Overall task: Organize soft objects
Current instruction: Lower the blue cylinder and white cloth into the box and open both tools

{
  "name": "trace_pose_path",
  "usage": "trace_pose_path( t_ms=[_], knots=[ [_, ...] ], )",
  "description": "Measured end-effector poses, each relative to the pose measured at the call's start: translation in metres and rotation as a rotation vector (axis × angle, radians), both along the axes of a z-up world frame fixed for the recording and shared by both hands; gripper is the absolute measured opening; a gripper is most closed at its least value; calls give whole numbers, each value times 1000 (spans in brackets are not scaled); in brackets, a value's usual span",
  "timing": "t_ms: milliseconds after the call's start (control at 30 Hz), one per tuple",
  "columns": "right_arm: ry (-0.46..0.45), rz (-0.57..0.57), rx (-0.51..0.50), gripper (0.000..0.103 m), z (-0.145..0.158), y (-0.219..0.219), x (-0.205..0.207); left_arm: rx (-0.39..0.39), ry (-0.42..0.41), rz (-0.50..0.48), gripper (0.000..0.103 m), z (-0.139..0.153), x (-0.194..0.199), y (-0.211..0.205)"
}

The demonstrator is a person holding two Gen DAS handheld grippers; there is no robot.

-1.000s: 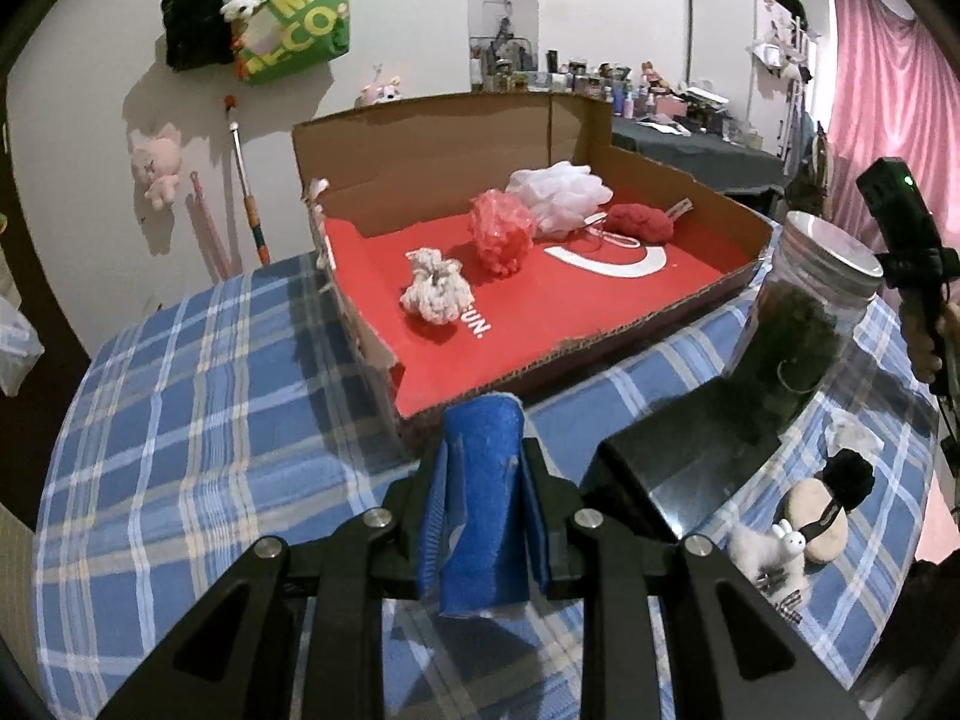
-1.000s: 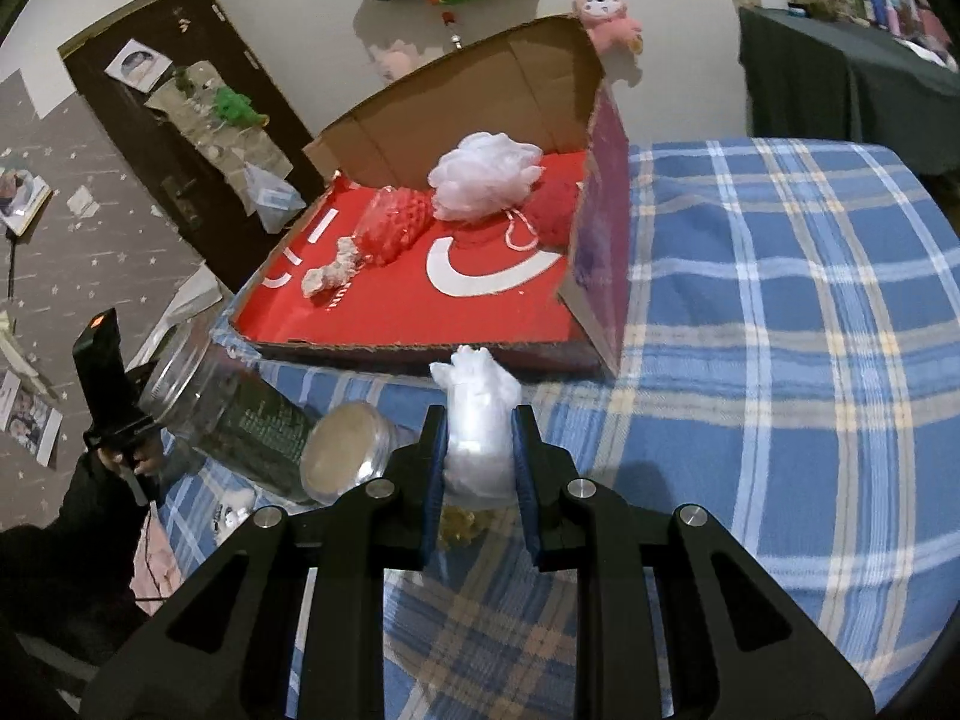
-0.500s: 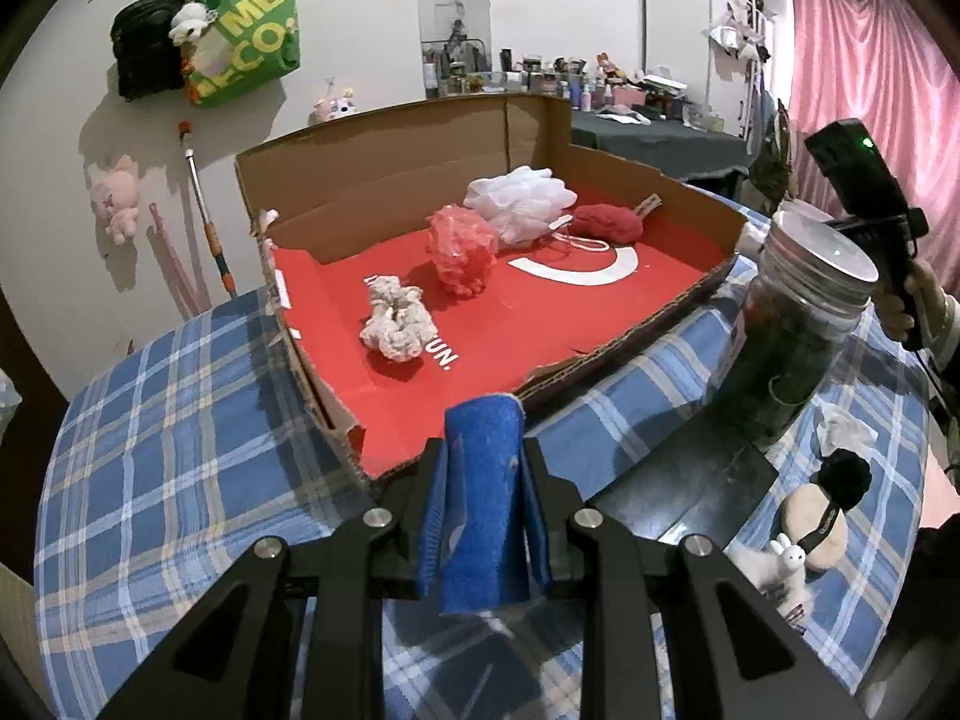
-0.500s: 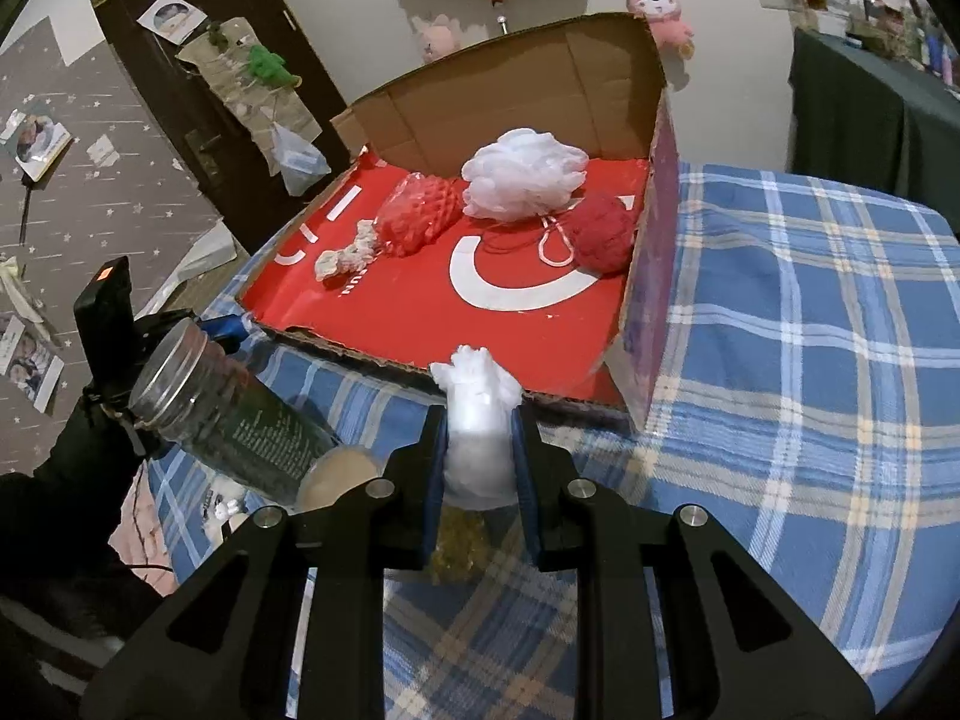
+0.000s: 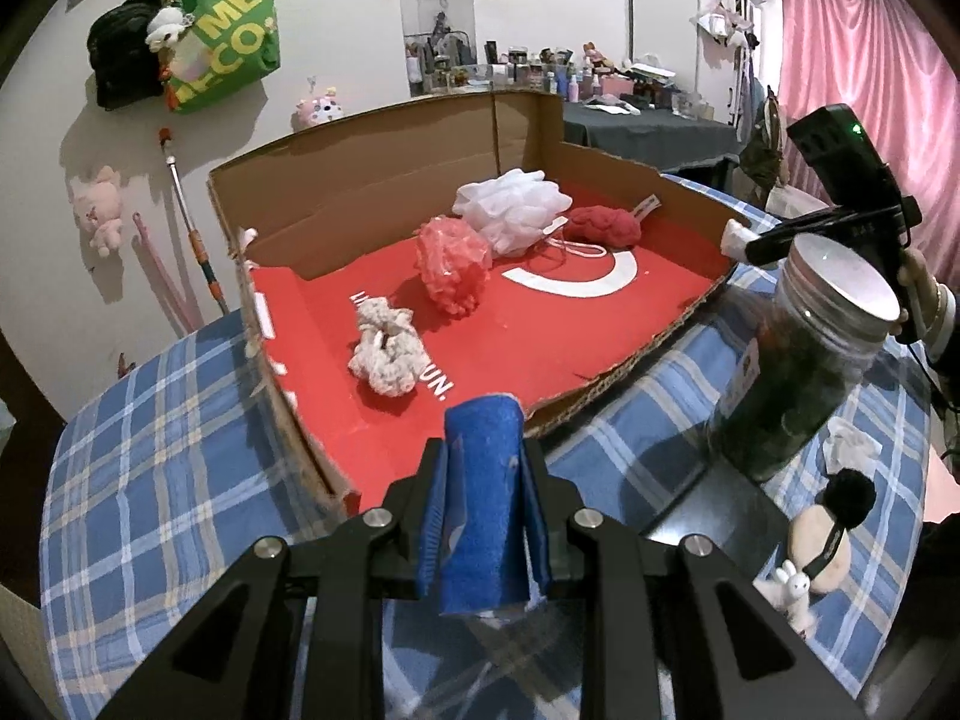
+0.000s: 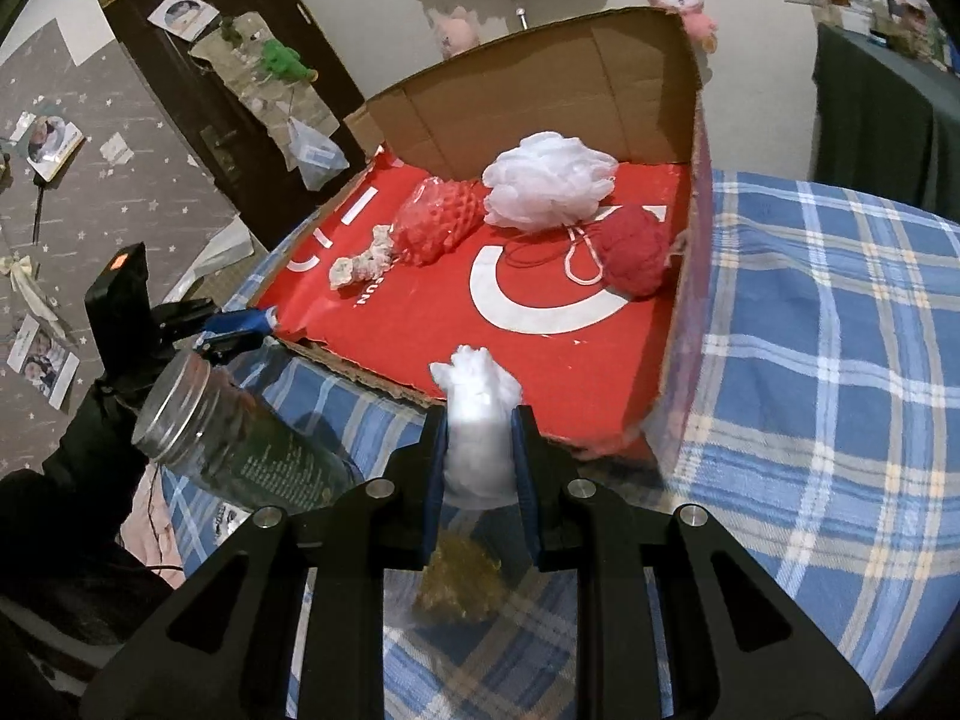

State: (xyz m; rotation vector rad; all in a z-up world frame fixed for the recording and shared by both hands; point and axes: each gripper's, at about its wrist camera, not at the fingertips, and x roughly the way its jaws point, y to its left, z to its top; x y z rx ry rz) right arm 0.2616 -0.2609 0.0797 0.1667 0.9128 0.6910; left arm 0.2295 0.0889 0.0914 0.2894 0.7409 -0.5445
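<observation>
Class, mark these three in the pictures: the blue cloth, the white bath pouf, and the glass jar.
blue cloth (image 5: 480, 492), left wrist view, middle of the folded roll.
white bath pouf (image 6: 549, 180), right wrist view, centre of the mesh ball.
glass jar (image 5: 792, 384), left wrist view, dark glass body.

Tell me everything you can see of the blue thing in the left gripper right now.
The blue cloth looks like fuzzy terry or microfibre, folded or rolled into a thick upright wad. The left gripper is shut on it, fingers pressing both sides, its top poking above the fingertips. It is held over the plaid tablecloth, just short of the cardboard box's near edge, not yet inside.
</observation>
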Motion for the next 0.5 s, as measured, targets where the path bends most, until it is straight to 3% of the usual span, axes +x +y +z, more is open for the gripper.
trace_pose_path(
  t_ms=[333, 500],
  knots=[
    [11, -3, -65, 20, 8, 29, 26, 19, 23, -29, 25, 11, 30, -29],
    [26, -16, -163, 20, 16, 51, 50, 102, 39, -17, 25, 11, 52, -59]
  ],
)
